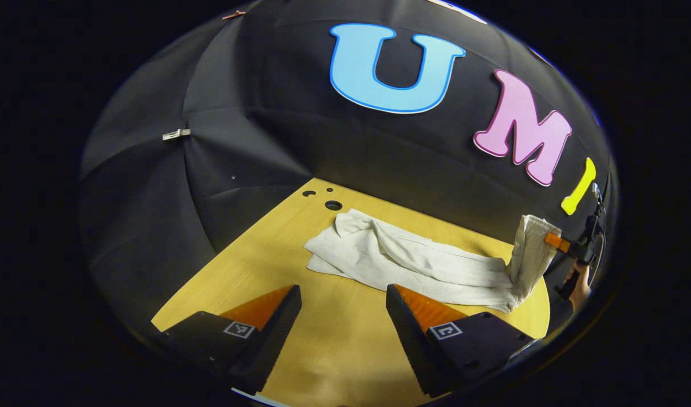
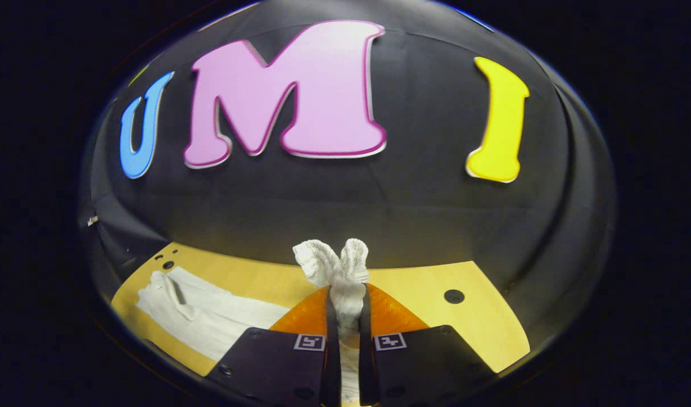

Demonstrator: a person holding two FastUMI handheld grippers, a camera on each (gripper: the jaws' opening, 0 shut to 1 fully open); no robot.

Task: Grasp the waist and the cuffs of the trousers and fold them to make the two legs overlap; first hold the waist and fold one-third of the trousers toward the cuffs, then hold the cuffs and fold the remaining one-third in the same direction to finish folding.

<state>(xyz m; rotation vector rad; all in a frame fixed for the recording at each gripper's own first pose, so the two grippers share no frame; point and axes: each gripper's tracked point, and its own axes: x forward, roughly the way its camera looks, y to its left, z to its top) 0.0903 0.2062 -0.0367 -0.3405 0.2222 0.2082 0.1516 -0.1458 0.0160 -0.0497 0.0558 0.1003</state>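
Observation:
White trousers (image 1: pixel 413 263) lie lengthwise on the wooden table (image 1: pixel 323 350), legs overlapped. Their right end (image 1: pixel 532 249) is lifted off the table, pinched by my right gripper (image 1: pixel 555 240), with a hand (image 1: pixel 580 288) behind it. In the right gripper view, my right gripper (image 2: pixel 346 291) is shut on that ribbed end (image 2: pixel 337 265), which flares above the fingers in two lobes. The rest of the trousers (image 2: pixel 210 316) trails flat to the left. My left gripper (image 1: pixel 342 291) hovers open over bare table, just short of the trousers' near edge, holding nothing.
Round holes (image 1: pixel 333 204) pierce the table near the trousers' far-left end, and another hole (image 2: pixel 454 295) sits on the table (image 2: pixel 436 328) right of my right gripper. Black cloth walls stand close behind the table. A small clip (image 1: pixel 176 134) hangs on the left wall.

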